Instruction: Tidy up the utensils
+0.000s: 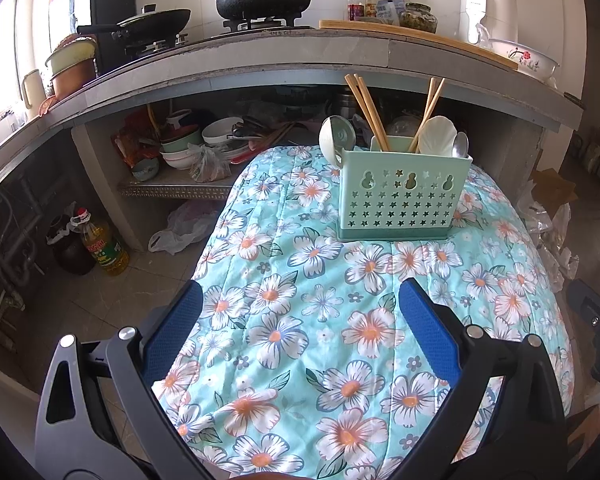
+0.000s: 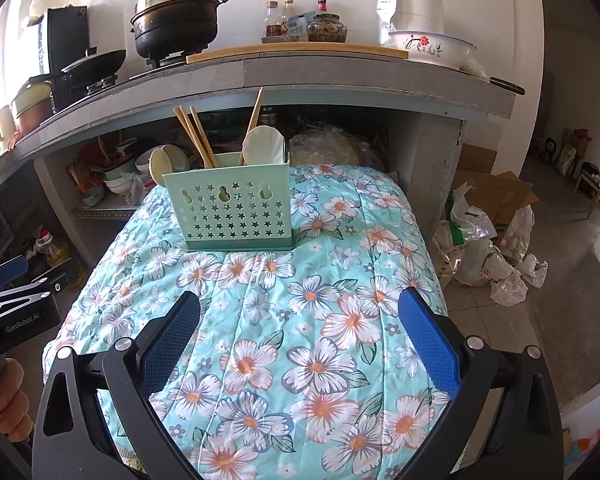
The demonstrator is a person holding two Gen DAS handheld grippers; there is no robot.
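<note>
Mint-green plastic, that's the caddy [image 1: 404, 194], standing upright toward the far end of the floral cloth [image 1: 300, 320] in the left wrist view, and it's already loaded: chopsticks [image 1: 366, 112] fanning out on both sides, a white ladle [image 1: 436, 134], a metal spoon [image 1: 460, 145], and another ladle [image 1: 336, 134] hanging off its left wall. Left gripper [image 1: 300, 336] hovers well short of it, blue pads spread wide, nothing between them. Over to the right wrist view: same story, right gripper [image 2: 298, 340] gaping wide and empty above the cloth [image 2: 300, 360], caddy [image 2: 228, 204] ahead and a touch left, chopsticks [image 2: 194, 136] and white ladle [image 2: 264, 146] poking up. No loose utensils on the cloth in either view, so I'd judge the sorting looks about done. The risk now? That caddy is light and top-heavy with long sticks leaning outward; a careless sweep by either gripper could clip a chopstick and tip the lot, and the soft quilted cloth gives it a poor footing. The ladle perched on the edge looks easiest to knock off. Writing: "GenRobot.AI" reads on the other gripper's body [image 2: 20, 320] at the left edge; the oil bottle's [image 1: 104, 246] label is too small to read.
</note>
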